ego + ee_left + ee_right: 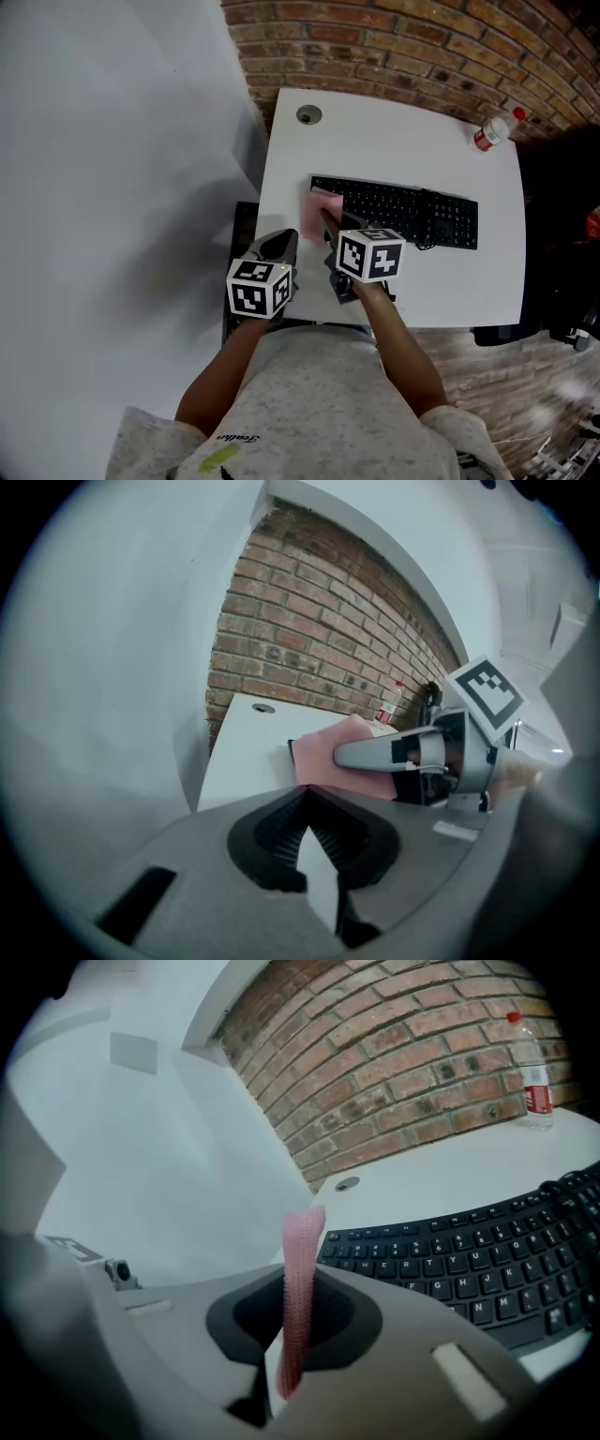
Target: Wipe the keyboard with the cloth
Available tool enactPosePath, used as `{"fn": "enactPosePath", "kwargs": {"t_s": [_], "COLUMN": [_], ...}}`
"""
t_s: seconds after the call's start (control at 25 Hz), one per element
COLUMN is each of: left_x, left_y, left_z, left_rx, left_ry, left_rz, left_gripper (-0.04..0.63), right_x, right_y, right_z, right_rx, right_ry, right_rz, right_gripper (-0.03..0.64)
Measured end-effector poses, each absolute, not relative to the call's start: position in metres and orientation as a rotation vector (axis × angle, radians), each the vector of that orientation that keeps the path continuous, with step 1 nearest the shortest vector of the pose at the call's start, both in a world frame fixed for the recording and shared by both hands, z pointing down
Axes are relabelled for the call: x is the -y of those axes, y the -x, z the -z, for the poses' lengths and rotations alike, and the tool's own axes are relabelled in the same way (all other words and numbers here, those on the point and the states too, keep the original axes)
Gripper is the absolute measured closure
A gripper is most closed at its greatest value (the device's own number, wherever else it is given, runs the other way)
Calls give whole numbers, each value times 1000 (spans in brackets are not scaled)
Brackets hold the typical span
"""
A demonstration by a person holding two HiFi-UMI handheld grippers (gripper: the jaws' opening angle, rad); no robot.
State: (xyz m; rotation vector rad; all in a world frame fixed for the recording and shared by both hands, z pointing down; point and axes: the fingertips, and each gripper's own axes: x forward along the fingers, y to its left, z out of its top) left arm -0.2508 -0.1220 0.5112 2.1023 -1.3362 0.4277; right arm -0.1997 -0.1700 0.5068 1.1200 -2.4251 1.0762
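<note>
A black keyboard (412,214) (469,1260) lies across the middle of a white table (394,131). My right gripper (326,219) (299,1277) is shut on a pink cloth (323,206) (300,1269) and holds it over the keyboard's left end. In the right gripper view the cloth stands edge-on between the jaws. The left gripper view shows the cloth (319,757) hanging beside the right gripper's finger (375,752). My left gripper (281,244) (305,794) hovers at the table's front-left edge, left of the cloth, its jaws meeting at the tips with nothing between them.
A plastic bottle (492,131) (534,1077) with a red cap stands at the far right corner. A round cable hole (308,114) (348,1184) sits at the back left. A white wall is on the left, a brick wall (422,37) behind, and a dark chair (553,281) to the right.
</note>
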Motion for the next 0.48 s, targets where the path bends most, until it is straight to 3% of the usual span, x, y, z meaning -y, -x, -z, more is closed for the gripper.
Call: {"fn": "enactPosePath", "kwargs": {"t_s": [0.48], "left_x": [125], "left_y": [264], "left_z": [-512], "left_rx": [1339], "left_ry": [-2100], "left_rz": [-420], "left_gripper": [601], "right_x": [168], "right_y": [208], "right_z": [-531], "right_rx": [2337], "right_ry": [-1096], "right_rz": [-821], "right_gripper": [594]}}
